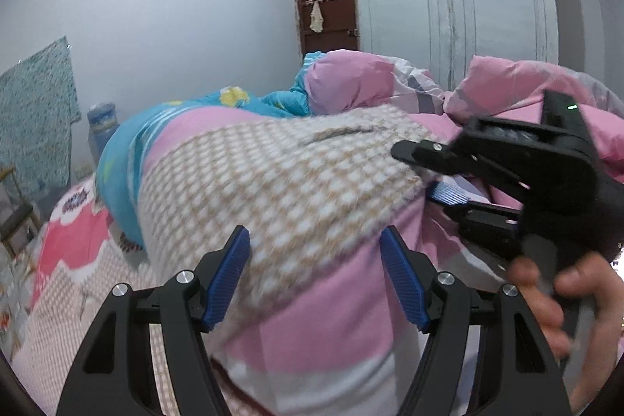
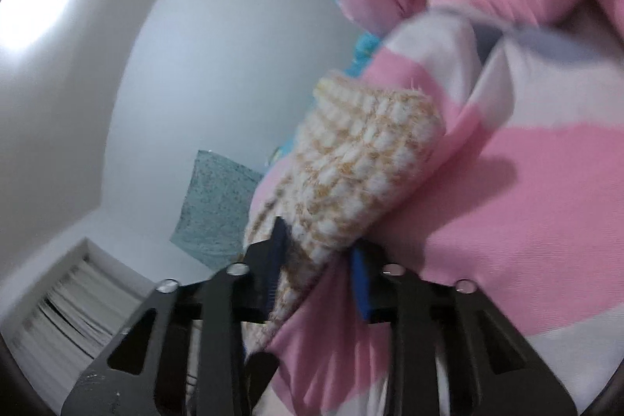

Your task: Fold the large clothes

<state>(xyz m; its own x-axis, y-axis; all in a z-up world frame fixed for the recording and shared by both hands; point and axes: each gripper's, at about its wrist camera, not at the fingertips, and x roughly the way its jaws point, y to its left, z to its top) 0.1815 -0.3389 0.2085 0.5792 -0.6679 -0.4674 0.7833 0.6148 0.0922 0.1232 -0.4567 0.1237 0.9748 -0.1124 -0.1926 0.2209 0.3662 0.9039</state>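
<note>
Shown centrally: large soft garment of white-and-tan checked woolly knit (image 1: 280, 174), draped over a bulky pink-and-white striped quilt (image 1: 312, 318) heaped on the bed. Judged light, limp and slightly fuzzy; likely to sag and stretch between two holds, unlikely to slip from ribbed pads, not fragile. Best taken at hem corners or along a seam, with cloth bunched thick enough for the pads to bite, and clear of the quilt cover beneath, which could be pinched along with it. Left gripper (image 1: 316, 260): blue ribbed pads (image 1: 230, 271) parted wide, straddling the lower edge of the knit without pressing it, so released; pointed forward and somewhat down over the heap. Right gripper (image 2: 318, 271): jaws drawn near together on a folded corner of the knit, grasping it, a pleat of pink quilt cloth apparently lying just beside or partly within the bite — cannot be told which through the blur; rolled well to one side, near level, carried in a person's hand (image 1: 561, 299) at the right of the left-wrist view.
</note>
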